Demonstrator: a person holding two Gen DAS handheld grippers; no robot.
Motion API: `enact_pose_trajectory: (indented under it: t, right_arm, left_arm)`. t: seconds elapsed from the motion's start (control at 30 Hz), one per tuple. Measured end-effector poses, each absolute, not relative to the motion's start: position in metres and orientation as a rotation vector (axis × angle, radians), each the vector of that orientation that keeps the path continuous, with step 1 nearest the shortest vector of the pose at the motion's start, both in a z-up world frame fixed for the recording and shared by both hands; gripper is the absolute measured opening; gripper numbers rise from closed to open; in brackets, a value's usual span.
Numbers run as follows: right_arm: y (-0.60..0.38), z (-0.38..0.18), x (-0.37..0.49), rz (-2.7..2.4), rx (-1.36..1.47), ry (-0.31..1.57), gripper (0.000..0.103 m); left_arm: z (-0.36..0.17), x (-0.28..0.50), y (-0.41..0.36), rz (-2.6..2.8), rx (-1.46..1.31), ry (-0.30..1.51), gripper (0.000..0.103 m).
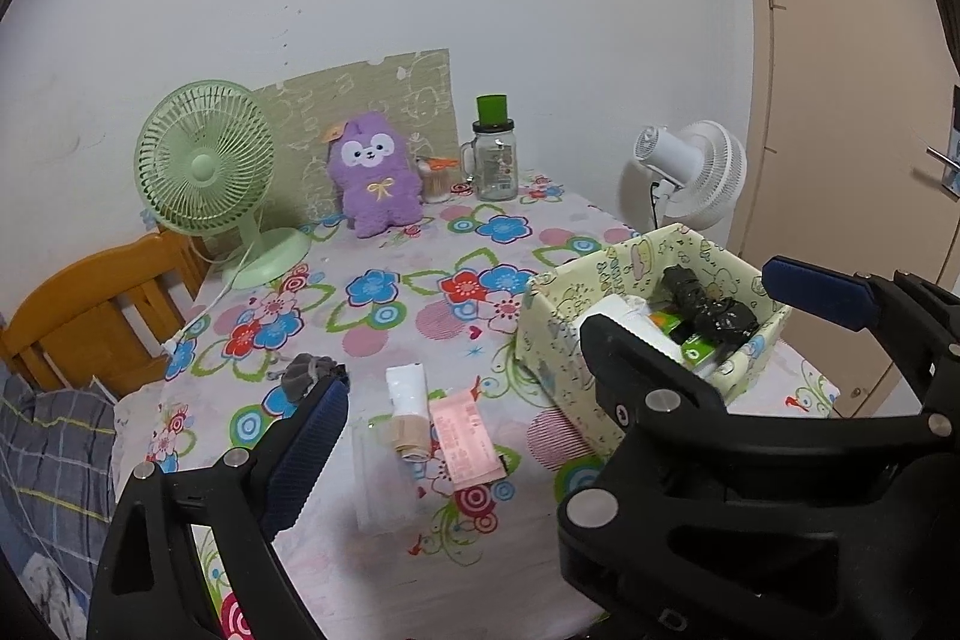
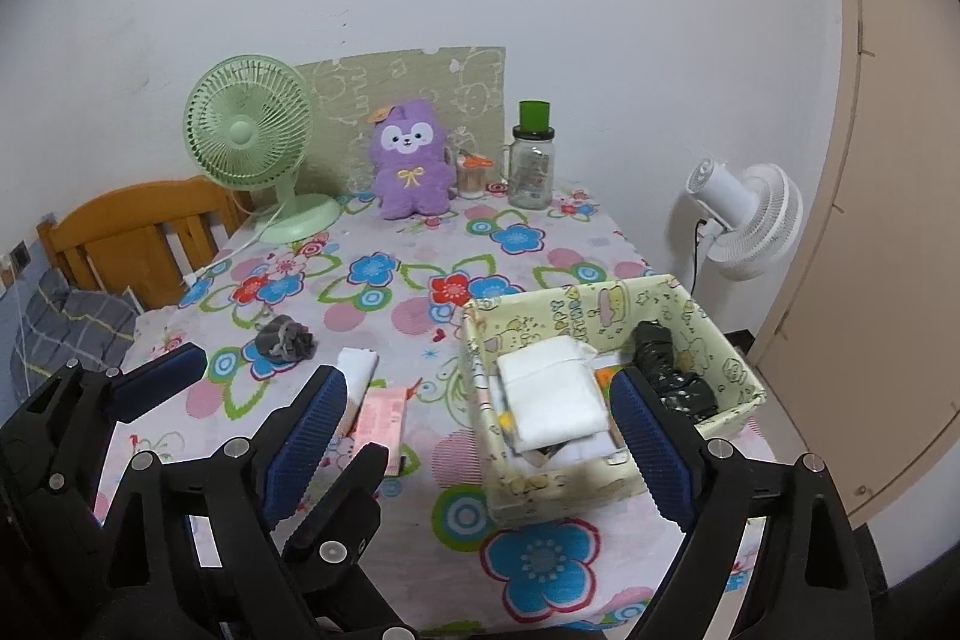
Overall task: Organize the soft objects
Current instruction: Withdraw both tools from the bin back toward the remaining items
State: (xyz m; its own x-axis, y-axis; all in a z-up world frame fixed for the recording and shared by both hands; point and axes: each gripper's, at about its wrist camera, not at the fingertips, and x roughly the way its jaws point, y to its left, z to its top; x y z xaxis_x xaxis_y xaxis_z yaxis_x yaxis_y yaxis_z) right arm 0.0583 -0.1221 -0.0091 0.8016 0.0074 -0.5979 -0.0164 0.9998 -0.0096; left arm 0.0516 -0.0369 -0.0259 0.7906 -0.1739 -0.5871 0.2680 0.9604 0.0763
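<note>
A: Nearest first: what are the two tools doing?

B: The right gripper (image 2: 474, 424) has its jaws spread wide with nothing between them, hanging over the near end of the patterned fabric box (image 2: 714, 340). The left gripper (image 1: 558, 340) looks released as well, its blue pads far apart and empty; in the right wrist view it sits just beside the right one, low on the left.

A: So what is already put away?

B: The box holds a folded white cloth (image 2: 549, 394), a crumpled black bundle (image 2: 672, 370) and some green and orange packets beneath (I cannot tell what those are). I judge that part done.

A: And what is left?

B: On the floral tabletop (image 1: 420, 256), near the left gripper, lie a white roll with a tan band (image 1: 408, 412) and a pink packet (image 1: 465, 439) touching it, plus a flat clear pouch just in front. A grey sock ball (image 1: 309, 376) rests a little farther left. At the far edge a purple plush toy (image 1: 375, 181) leans against a board between the green fan (image 1: 204, 166) and a glass jar (image 1: 495, 157).

A: Roughly halfway, then?

B: About that, I would say; the loose soft pieces still need gathering.
</note>
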Motion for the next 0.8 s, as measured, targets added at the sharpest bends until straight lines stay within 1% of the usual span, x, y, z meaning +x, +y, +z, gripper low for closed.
enact_pose_trajectory:
  t: [0.8]
  right_arm:
    - [-0.068, -0.043, 0.087, 0.12, -0.024, 0.712, 0.092]
  left_arm:
    - [-0.059, 0.075, 0.021, -0.155, 0.123, 0.699, 0.095]
